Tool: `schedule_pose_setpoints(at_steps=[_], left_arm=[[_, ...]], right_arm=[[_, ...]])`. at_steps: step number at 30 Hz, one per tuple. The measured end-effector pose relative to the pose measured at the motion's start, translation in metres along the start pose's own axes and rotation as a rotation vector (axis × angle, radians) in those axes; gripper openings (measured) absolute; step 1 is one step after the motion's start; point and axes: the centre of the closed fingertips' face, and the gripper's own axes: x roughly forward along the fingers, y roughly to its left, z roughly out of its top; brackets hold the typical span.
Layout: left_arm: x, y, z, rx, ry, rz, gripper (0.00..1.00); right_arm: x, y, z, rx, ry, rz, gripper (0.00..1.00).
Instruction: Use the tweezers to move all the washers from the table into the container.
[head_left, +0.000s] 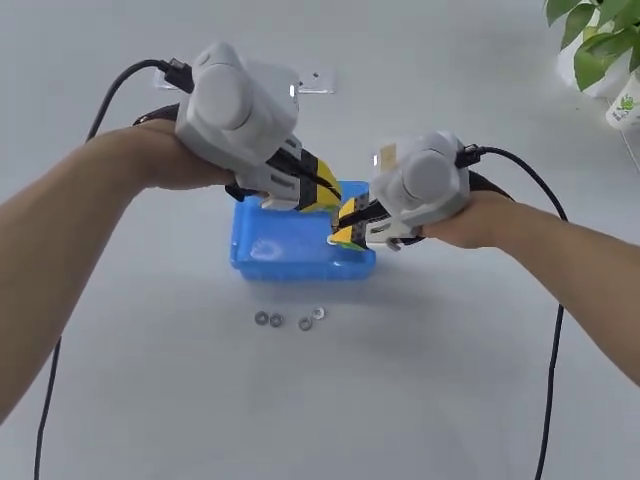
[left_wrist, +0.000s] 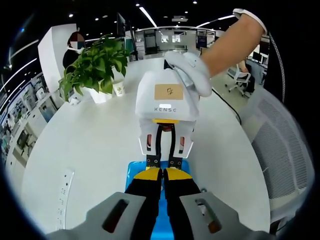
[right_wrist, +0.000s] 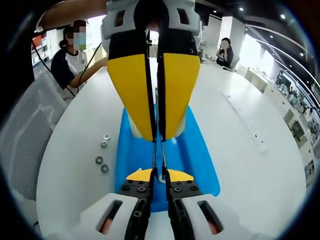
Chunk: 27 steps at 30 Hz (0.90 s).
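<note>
Over the blue container (head_left: 290, 255) the two grippers meet tip to tip. My left gripper (head_left: 325, 192) reaches in from the upper left, my right gripper (head_left: 345, 228) from the right. In the right gripper view a thin metal strip, the tweezers (right_wrist: 159, 156), runs from the left gripper's (right_wrist: 159, 137) shut yellow jaws down into my right gripper (right_wrist: 160, 175), which is shut on it. The left gripper view shows my left gripper (left_wrist: 163, 173) shut, facing the right gripper (left_wrist: 164, 161). Several washers (head_left: 290, 319) lie on the table in front of the container, also visible as washers (right_wrist: 102, 152) left of the container (right_wrist: 200, 160).
A potted plant (head_left: 595, 40) stands at the far right corner, and a white power strip (head_left: 315, 82) lies behind the container. Cables trail off both grippers along the table. People sit at the table's far end in the right gripper view.
</note>
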Motion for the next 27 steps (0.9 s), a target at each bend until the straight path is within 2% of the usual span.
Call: schedule_pose_setpoints(at_steps=[12,27], left_arm=[[-0.014,-0.005,0.017,0.015,0.0,0.018,0.05],[-0.03,-0.018,0.035,0.036,-0.002,0.033,0.05]], right_arm=[[-0.015,0.002,0.015,-0.018,-0.022,-0.03,0.11],[-0.03,0.01,0.029,-0.044,-0.04,-0.059,0.11]])
